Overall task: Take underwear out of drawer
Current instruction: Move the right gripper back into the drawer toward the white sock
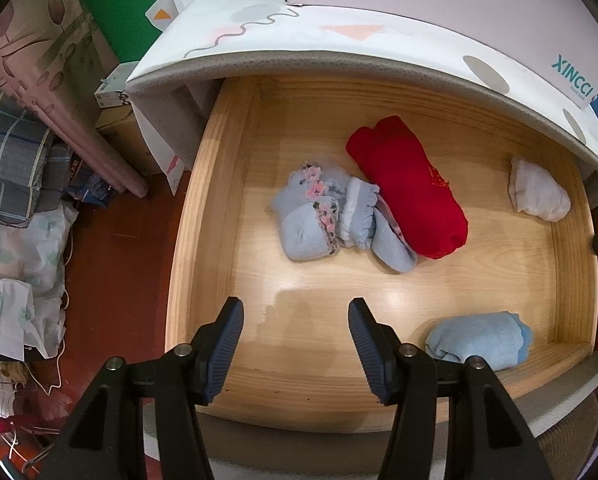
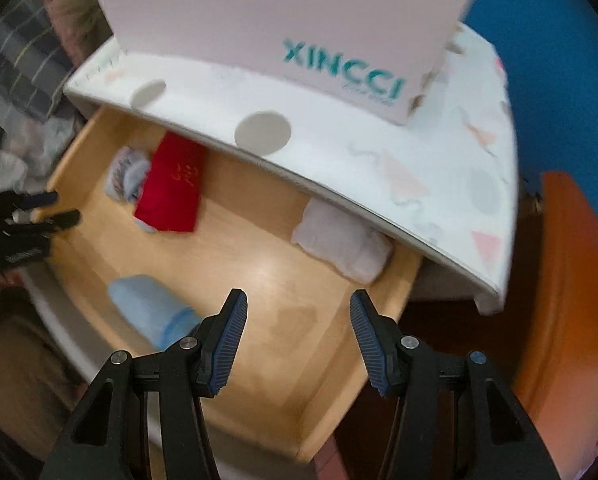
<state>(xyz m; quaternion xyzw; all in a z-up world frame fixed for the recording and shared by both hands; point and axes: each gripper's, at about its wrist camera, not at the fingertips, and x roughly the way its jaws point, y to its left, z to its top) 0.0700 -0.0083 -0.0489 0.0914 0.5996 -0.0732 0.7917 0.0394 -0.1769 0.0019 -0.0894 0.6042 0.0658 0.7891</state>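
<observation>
**A:** So where's the underwear sitting right now?

**B:** All inside the open wooden drawer. The red folded piece lies around the middle, toward the back, with a bundle of pale blue frilly ones touching its left side. A white piece is near the back right corner, and a light blue roll lies at the front edge.

**A:** And the grippers?

**B:** Both point down into the drawer. The left gripper has its fingers apart with nothing between them, just bare drawer floor. Same for the right gripper, fingers spread and empty (that view is blurry), with the light blue roll just beside its left finger.
</observation>
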